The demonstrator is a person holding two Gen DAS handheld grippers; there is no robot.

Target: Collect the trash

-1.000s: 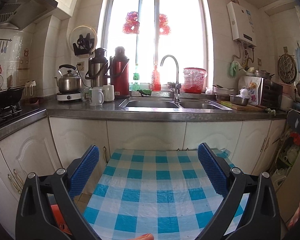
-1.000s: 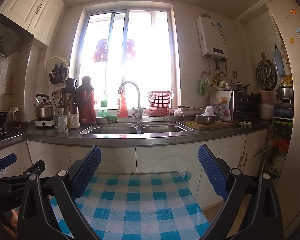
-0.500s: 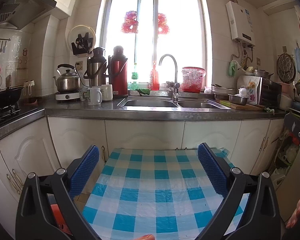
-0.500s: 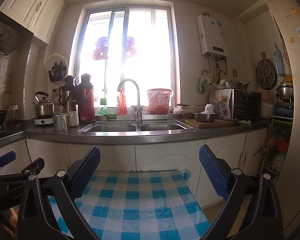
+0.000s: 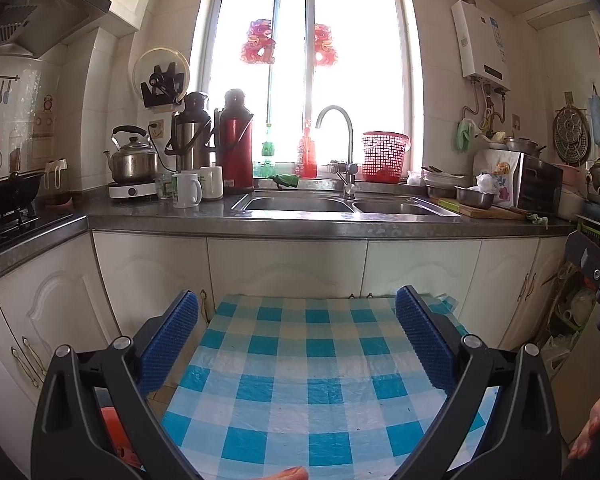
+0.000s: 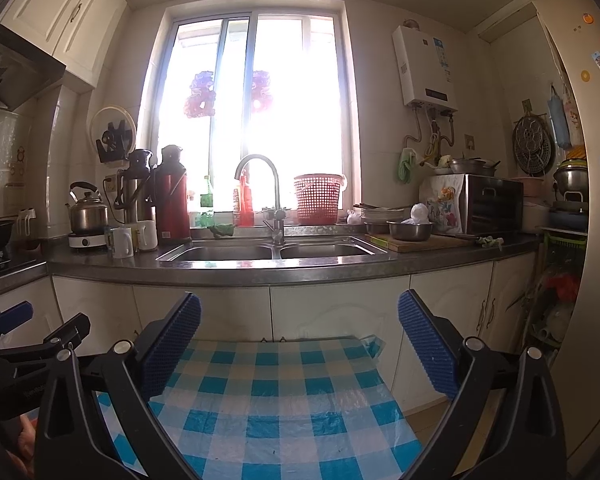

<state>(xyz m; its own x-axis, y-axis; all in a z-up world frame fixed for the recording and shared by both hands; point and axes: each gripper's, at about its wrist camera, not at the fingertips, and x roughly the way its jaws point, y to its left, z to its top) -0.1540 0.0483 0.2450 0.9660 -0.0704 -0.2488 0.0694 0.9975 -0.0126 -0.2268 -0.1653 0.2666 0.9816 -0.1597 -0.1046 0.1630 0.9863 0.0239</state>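
Observation:
My left gripper (image 5: 298,312) is open and empty, held above a small table with a blue and white checked cloth (image 5: 312,376). My right gripper (image 6: 300,316) is open and empty above the same cloth (image 6: 276,396). Each gripper shows at the edge of the other's view: the right one in the left wrist view (image 5: 596,264), the left one in the right wrist view (image 6: 24,336). A small green scrap (image 6: 490,242) lies on the counter at the right, and a green rag (image 6: 222,230) lies behind the sink. No trash is in either gripper.
A dark counter (image 5: 284,220) with a double sink (image 5: 340,204) runs ahead under the window. Kettle, thermoses and mugs (image 5: 186,190) stand at the left, a red basket (image 5: 384,156), bowls and a cutting board (image 5: 476,210) at the right. A stove (image 5: 4,216) is far left, a cluttered rack (image 6: 560,292) far right.
Both views have dropped and shifted very slightly; the counter sits a little higher in frame. Both grippers stay open and empty.

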